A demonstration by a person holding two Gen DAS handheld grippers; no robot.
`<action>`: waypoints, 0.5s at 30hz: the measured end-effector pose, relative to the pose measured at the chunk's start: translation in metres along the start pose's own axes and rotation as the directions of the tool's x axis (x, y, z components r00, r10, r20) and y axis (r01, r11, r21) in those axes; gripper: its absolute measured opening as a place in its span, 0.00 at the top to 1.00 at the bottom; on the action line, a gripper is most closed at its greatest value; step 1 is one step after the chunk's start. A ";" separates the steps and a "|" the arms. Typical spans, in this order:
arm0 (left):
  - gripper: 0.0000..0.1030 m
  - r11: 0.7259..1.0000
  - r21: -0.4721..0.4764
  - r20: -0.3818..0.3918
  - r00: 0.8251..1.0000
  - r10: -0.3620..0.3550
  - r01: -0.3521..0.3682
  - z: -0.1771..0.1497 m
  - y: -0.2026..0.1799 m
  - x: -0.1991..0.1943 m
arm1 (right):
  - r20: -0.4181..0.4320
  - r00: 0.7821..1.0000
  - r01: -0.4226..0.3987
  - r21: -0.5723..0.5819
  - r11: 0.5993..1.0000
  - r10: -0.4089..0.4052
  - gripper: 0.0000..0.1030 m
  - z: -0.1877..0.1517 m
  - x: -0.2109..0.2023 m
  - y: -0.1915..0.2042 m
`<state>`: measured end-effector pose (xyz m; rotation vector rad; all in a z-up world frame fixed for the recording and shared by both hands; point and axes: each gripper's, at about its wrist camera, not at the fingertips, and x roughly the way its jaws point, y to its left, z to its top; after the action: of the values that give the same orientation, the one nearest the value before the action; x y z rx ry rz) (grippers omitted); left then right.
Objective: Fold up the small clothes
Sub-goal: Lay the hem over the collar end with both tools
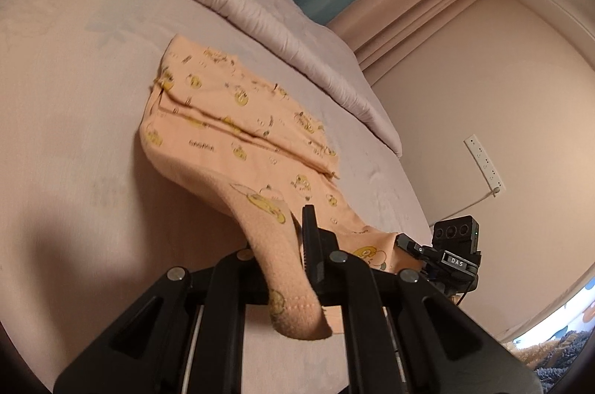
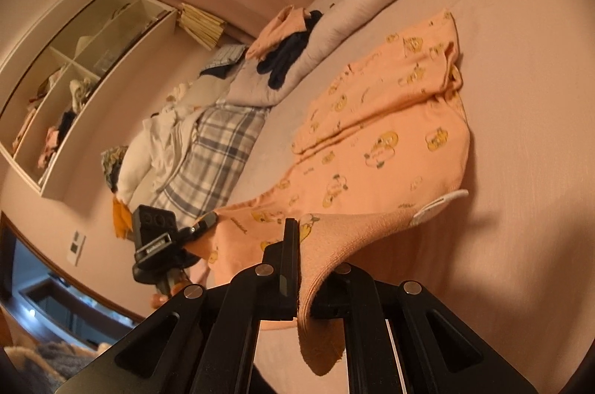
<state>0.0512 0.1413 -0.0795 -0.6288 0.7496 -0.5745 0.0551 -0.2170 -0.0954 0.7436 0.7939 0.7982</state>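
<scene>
The garment [image 1: 238,130], a small peach knit with yellow prints, lies mostly flat on the bed [image 1: 74,96], its near edge lifted off the sheet. The left gripper [image 1: 297,267] has its fingers pinched on one near corner; the right gripper [image 2: 303,267] has its fingers pinched on the other, beside the white tag [image 2: 440,202]. The cloth looks light, soft and limp: it sags between the two grips and drapes over the fingers. It probably creases easily and slides on the sheet. The ribbed hem looks the firmest place to hold, at the corners, so the fold lands square.
</scene>
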 end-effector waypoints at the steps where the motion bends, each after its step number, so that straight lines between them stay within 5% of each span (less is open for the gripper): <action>1: 0.94 1.000 0.005 0.003 1.000 0.003 -0.003 0.002 -0.001 0.001 | 0.003 1.000 0.000 -0.002 1.000 0.000 0.93 0.002 0.000 0.000; 15: 0.94 0.999 0.043 0.009 1.000 0.030 -0.031 0.035 -0.007 0.023 | 0.048 0.999 0.017 -0.024 1.000 -0.016 0.92 0.026 0.003 -0.002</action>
<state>0.0897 0.1313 -0.0648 -0.5784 0.7359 -0.5587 0.0790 -0.2231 -0.0849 0.7312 0.7455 0.7716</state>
